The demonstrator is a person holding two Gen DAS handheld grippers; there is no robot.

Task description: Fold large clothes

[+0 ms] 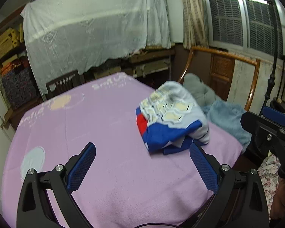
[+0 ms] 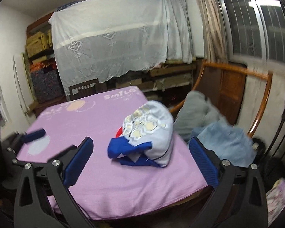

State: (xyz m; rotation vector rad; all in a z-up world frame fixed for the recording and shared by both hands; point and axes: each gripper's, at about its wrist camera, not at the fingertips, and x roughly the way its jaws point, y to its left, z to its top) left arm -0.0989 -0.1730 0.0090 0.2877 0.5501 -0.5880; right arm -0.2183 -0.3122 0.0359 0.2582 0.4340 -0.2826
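Note:
A bundled garment (image 1: 171,117), pale blue with a hexagon print plus royal blue and red panels, lies in a heap on the pink-sheeted table (image 1: 89,125). It also shows in the right wrist view (image 2: 144,138). My left gripper (image 1: 142,167) is open and empty, held above the table just short of the heap. My right gripper (image 2: 141,163) is open and empty, in front of the heap at the table's near edge (image 2: 123,199). The right gripper also shows at the right edge of the left wrist view (image 1: 271,129), and the left gripper at the left of the right wrist view (image 2: 28,136).
A light blue fuzzy cloth (image 2: 228,142) and a grey garment (image 2: 197,114) lie at the table's right side against a wooden chair frame (image 2: 256,102). A dark chair (image 2: 83,91) stands beyond the far edge. A white sheet (image 2: 119,53) covers the shelves behind.

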